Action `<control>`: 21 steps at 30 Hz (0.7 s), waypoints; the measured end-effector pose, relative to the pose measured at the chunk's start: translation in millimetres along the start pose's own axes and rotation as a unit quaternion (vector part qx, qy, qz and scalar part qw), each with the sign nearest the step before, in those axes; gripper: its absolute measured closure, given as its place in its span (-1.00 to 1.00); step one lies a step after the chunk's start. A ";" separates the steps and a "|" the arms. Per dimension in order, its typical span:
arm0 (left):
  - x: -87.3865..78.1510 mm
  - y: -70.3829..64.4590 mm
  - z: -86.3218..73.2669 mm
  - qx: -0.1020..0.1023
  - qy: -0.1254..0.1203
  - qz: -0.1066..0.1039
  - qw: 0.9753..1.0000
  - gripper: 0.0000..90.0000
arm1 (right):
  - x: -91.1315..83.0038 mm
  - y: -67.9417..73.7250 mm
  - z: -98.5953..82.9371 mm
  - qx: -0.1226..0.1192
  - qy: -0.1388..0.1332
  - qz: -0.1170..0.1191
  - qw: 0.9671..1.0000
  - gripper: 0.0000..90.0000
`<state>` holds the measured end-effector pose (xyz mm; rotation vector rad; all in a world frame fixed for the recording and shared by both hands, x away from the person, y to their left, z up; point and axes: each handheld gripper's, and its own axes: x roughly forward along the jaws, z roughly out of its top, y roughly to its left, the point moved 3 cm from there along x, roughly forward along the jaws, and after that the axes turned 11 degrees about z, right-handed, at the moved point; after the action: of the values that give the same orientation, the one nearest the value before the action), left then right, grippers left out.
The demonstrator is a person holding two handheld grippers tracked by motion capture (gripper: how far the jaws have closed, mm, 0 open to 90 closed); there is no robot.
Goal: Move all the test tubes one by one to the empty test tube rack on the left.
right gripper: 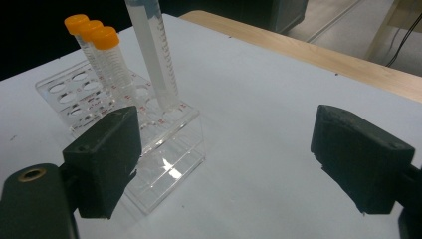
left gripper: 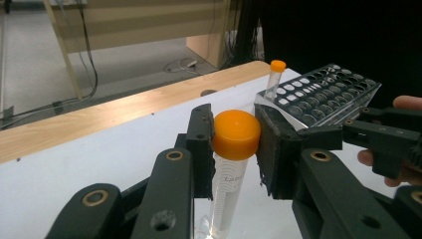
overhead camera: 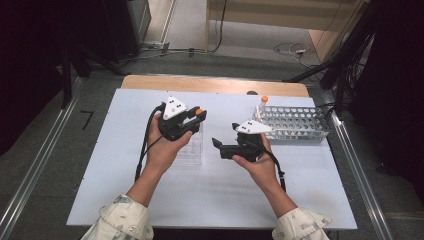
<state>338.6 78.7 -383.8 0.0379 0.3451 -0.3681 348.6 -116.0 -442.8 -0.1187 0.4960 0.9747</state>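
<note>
Two racks on the white tabletop [overhead camera: 215, 200]: silver perforated metal rack [overhead camera: 295, 122] at the right, clear acrylic tube rack [right gripper: 149, 144] at the centre. Left gripper [left gripper: 234, 144] pinches the orange cap of a clear graduated plastic tube [left gripper: 229, 184], bottom end seemingly in the acrylic rack. Right gripper [right gripper: 224, 164] spread wide, holding nothing, near the acrylic rack. Step looks like lifting out; next needs a straight upward pull, then carry toward the metal rack.

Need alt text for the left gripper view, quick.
The left gripper grips an orange-capped tube by its cap, tube upright. Behind stands a metal rack holding another capped tube; the right gripper is at right.
</note>
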 end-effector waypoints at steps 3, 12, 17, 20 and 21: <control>-2.6 6.0 0.0 -0.001 -0.001 0.007 1.000 0.58 | 0.1 -0.6 -0.3 -0.002 0.002 -0.002 1.000 -0.75; -11.0 34.1 -11.5 -0.009 0.007 0.039 0.999 0.58 | -1.3 -1.7 -0.5 0.001 0.000 -0.005 1.000 -0.75; -13.4 42.3 -15.9 -0.011 0.009 0.048 0.999 0.58 | 0.8 -0.1 -0.2 0.000 -0.001 -0.003 1.000 -0.75; -13.0 43.4 -17.6 -0.013 0.010 0.048 0.999 0.58 | 1.5 0.1 -0.3 0.000 0.001 -0.003 1.000 -0.75; -12.4 43.1 -18.2 -0.013 0.010 0.048 0.999 0.58 | 1.5 0.0 -0.4 0.000 0.001 -0.004 1.000 -0.75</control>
<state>337.3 124.9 -397.9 0.0332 0.3672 -0.2677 349.2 -115.0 -443.8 -0.1215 0.4970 0.9677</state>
